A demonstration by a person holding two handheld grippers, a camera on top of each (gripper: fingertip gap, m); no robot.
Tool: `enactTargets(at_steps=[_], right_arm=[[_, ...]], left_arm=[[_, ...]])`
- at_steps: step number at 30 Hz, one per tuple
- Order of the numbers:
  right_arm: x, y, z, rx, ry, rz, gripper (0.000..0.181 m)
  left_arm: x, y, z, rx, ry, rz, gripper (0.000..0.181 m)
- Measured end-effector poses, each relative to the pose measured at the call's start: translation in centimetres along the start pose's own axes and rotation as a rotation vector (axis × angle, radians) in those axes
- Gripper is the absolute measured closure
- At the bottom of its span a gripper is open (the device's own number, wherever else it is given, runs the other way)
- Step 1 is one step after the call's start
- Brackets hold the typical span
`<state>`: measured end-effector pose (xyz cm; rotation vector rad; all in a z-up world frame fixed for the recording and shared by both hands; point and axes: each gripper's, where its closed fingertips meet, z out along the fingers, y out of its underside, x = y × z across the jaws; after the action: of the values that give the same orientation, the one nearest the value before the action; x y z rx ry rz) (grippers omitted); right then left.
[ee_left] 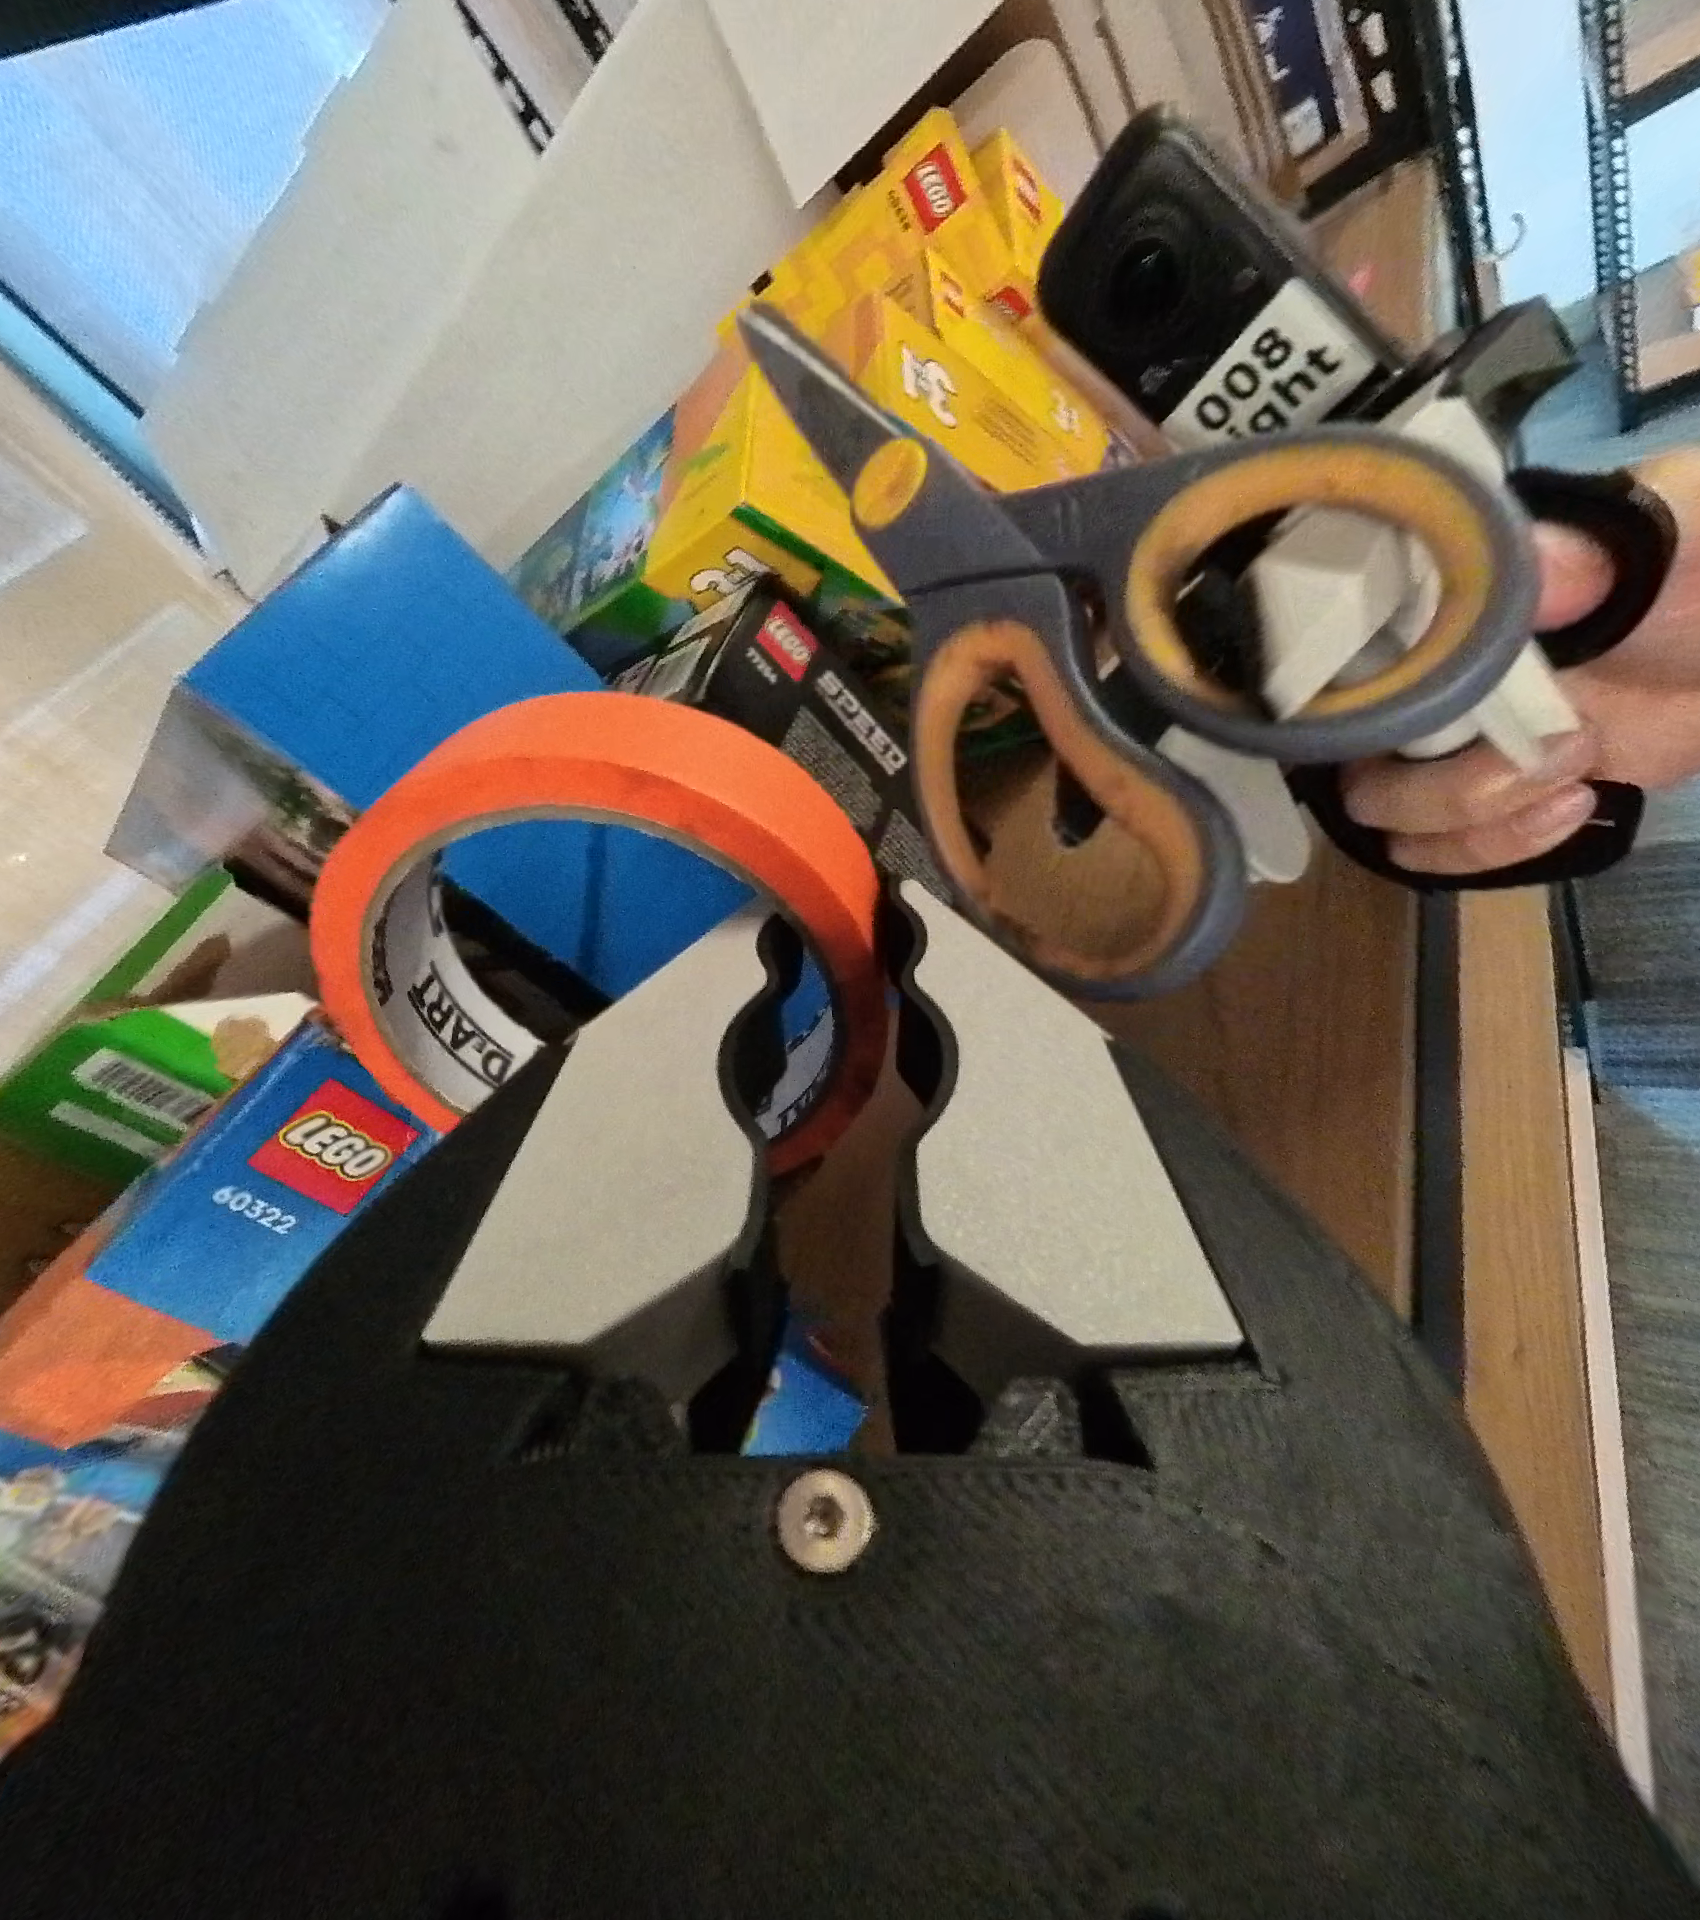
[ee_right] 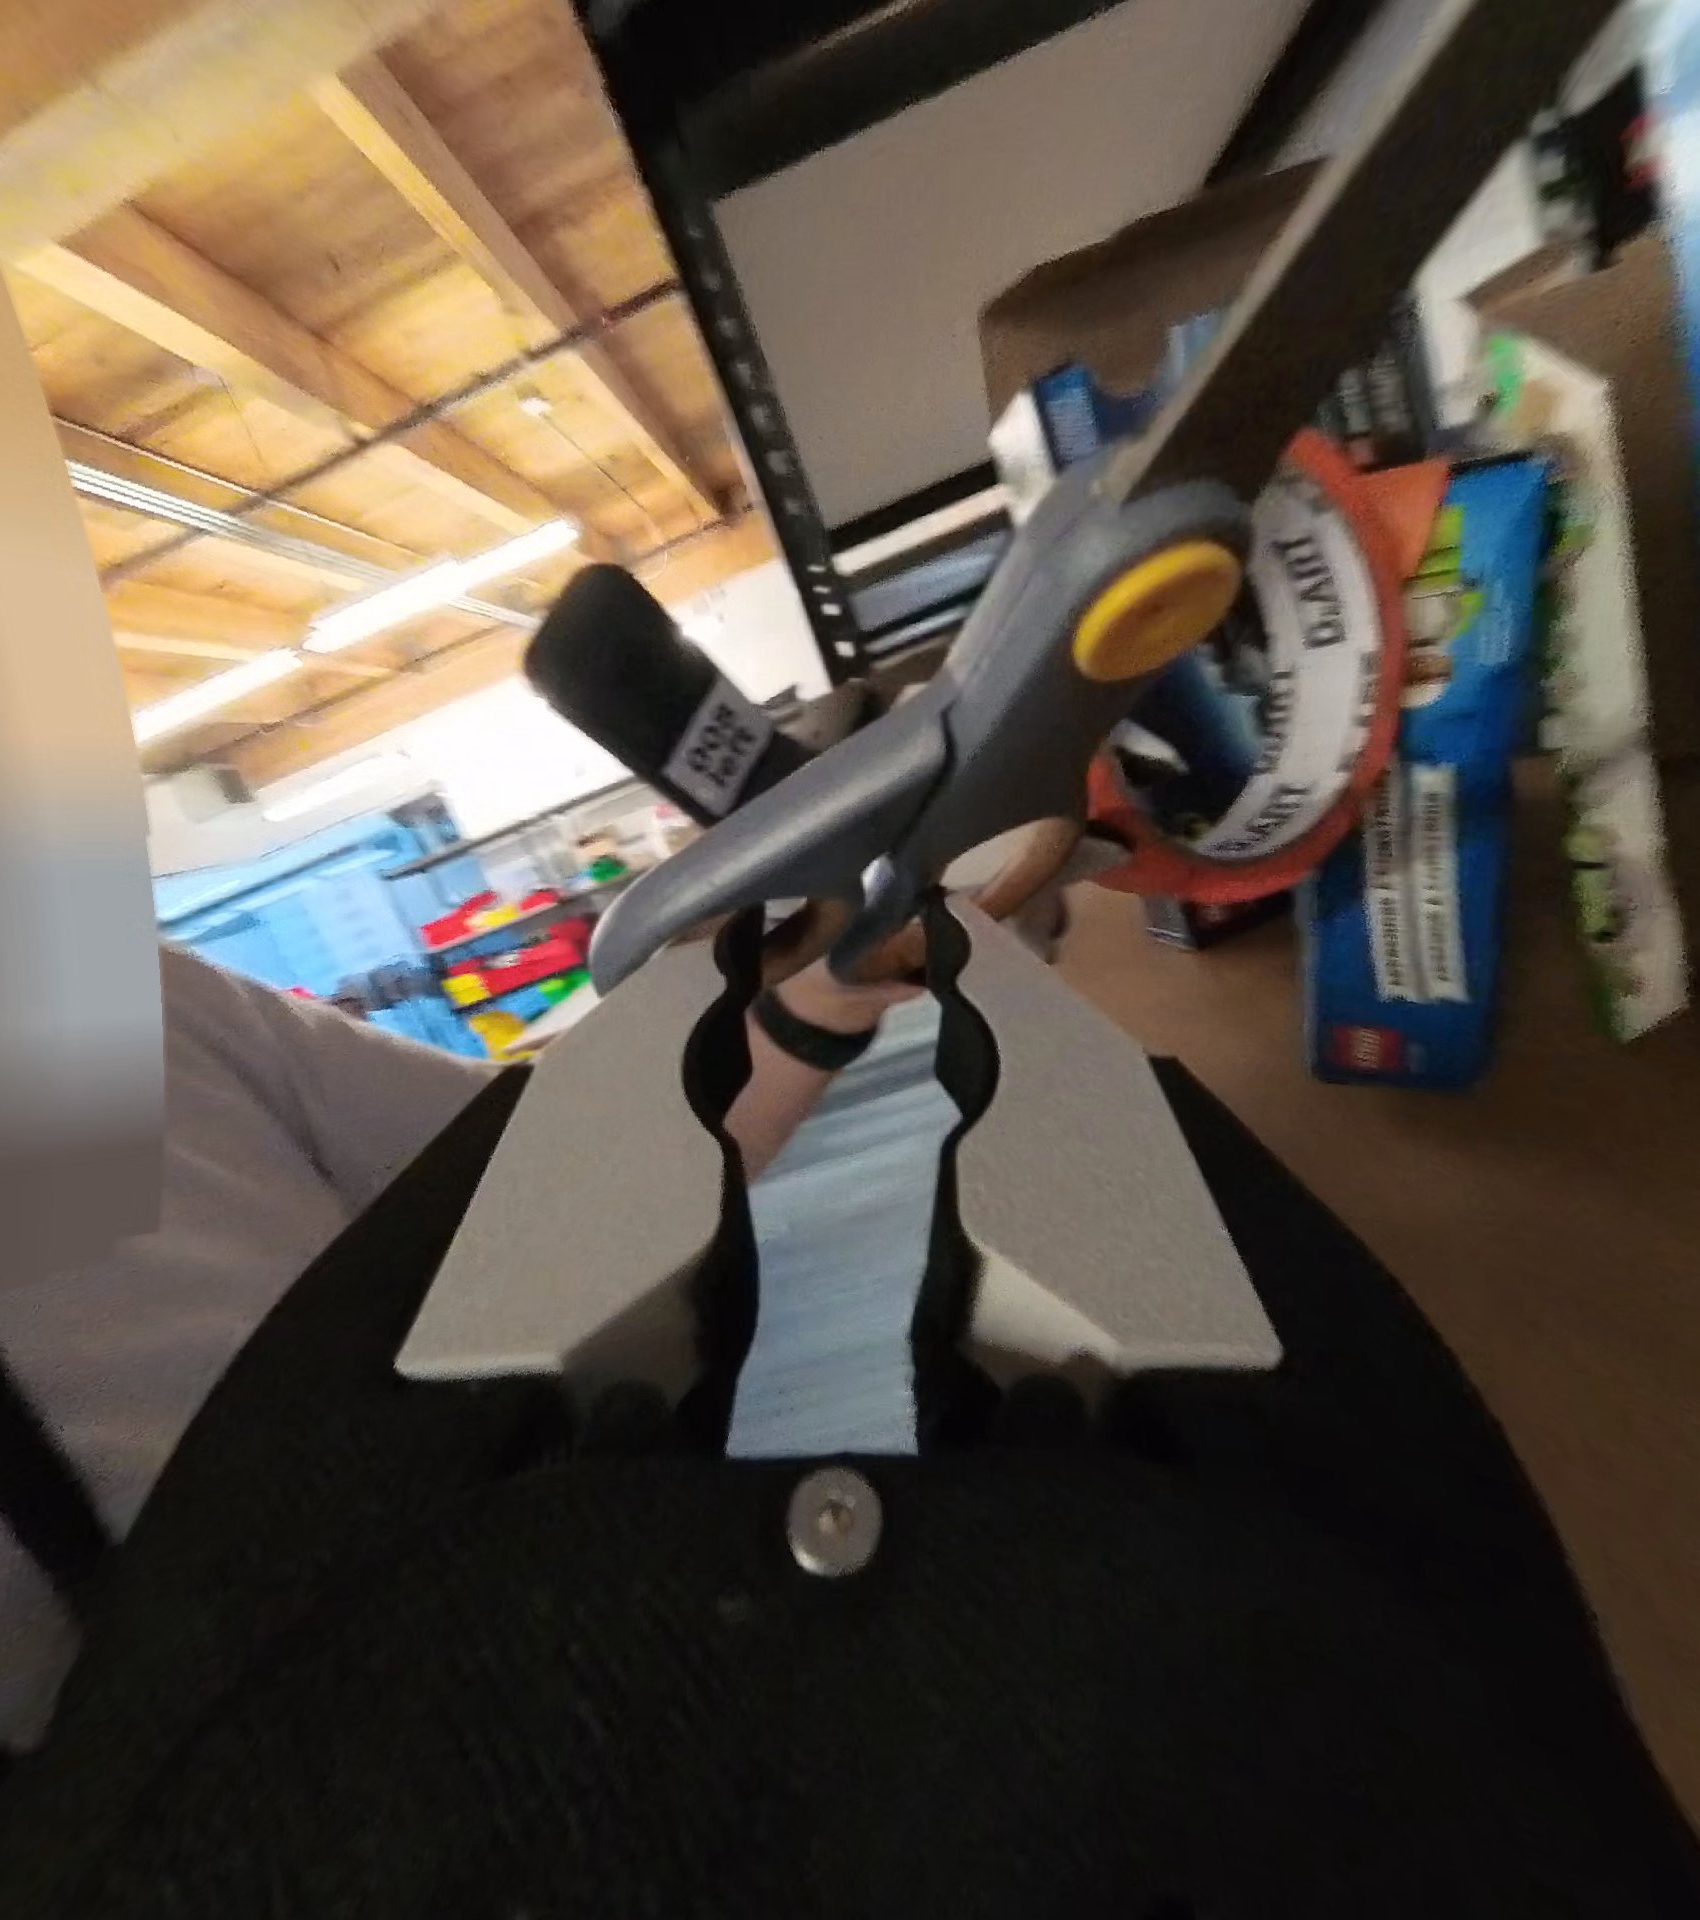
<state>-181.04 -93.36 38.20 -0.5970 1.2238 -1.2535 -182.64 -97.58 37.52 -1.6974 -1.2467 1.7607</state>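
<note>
Left gripper (ee_left: pixel 830 1023): jaws narrow, clamping orange tape roll (ee_left: pixel 607 831) by its rim. Right gripper (ee_right: pixel 841 935): pinching scissors (ee_right: pixel 971 727) at the handles, blades forward; keep both grips firm.

Orange tape roll (ee_left: pixel 607 821) in left tool (ee_left: pixel 830 997)

- Stacked toy boxes, yellow (ee_left: pixel 939 343), blue (ee_left: pixel 389 665) and black (ee_left: pixel 804 675), crowding a wooden shelf (ee_left: pixel 1345 1091).
- Blue boxes (ee_right: pixel 1417 790) standing upright beside a cardboard carton (ee_right: pixel 1126 301).
- Black metal shelving upright (ee_right: pixel 752 364).
- Timber ceiling (ee_right: pixel 326 239) with strip lights overhead.
</note>
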Motion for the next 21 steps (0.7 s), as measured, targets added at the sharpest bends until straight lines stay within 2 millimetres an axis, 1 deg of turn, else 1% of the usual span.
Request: enactTargets(at_steps=[4,9,17,21], right_arm=[[1.5,-1.8,-0.6,0.041,0.133,-0.129,0.153],[2.8,-2.2,-0.9,-0.015,0.196,-0.242,0.153],[3.3,-3.1,-1.1,0.046,0.167,-0.202,0.151],[3.4,-3.4,-1.0,0.066,0.172,-0.208,0.146]], left_arm=[[-1.0,0.0,0.2,0.004,-0.051,-0.055,0.168],[-1.1,0.0,0.5,-0.004,-0.029,-0.052,0.168],[-1.3,0.0,0.5,-0.041,0.007,-0.035,0.168],[-1.3,0.2,1.0,-0.085,0.018,0.011,0.167]])
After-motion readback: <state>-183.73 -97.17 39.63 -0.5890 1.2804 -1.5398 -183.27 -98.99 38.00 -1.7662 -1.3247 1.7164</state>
